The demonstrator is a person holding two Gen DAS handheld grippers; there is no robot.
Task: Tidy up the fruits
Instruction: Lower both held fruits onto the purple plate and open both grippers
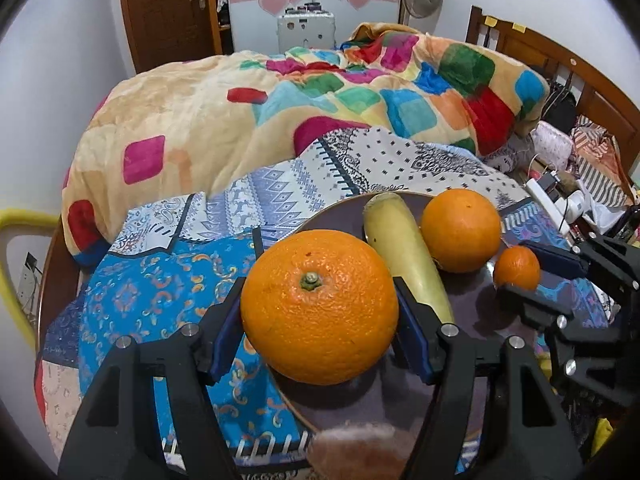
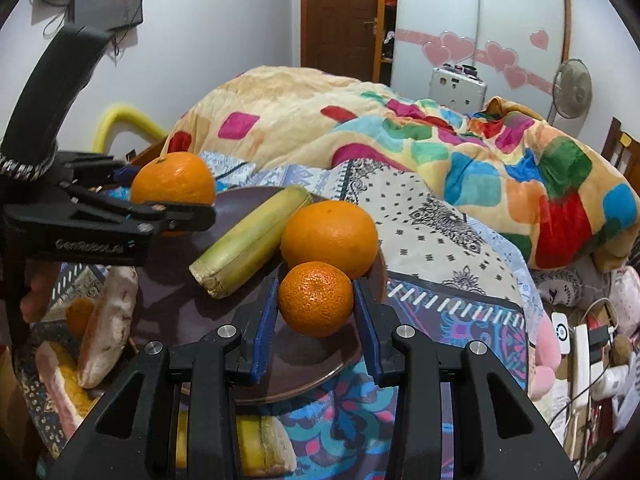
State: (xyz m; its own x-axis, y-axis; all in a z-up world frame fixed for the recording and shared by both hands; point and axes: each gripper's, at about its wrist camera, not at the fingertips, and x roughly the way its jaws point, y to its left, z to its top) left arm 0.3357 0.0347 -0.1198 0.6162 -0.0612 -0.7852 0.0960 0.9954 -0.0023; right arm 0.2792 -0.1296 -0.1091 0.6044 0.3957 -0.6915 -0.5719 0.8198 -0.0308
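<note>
My left gripper (image 1: pixel 322 300) is shut on a large orange (image 1: pixel 312 332), its blue pads pressing both sides, over the left rim of a dark brown plate (image 1: pixel 472 320). On the plate lie a yellow-green stalk piece (image 1: pixel 404 252) and a second orange (image 1: pixel 460 230). My right gripper (image 2: pixel 316 284) is shut on a small mandarin (image 2: pixel 316 304) just above the plate's near right part (image 2: pixel 320 364), next to the second orange (image 2: pixel 330 238) and the stalk piece (image 2: pixel 252 236). The right wrist view also shows the left gripper (image 2: pixel 172 194) with the large orange (image 2: pixel 174 176) at the plate's far left.
The plate sits on a patterned blue cloth (image 1: pixel 160 292) on a bed; a colourful blanket (image 1: pixel 240 128) is heaped behind. Pale bread-like pieces (image 2: pixel 108 320) and a banana (image 2: pixel 256 448) lie near the plate. A power strip with cables (image 2: pixel 580 340) lies at the right.
</note>
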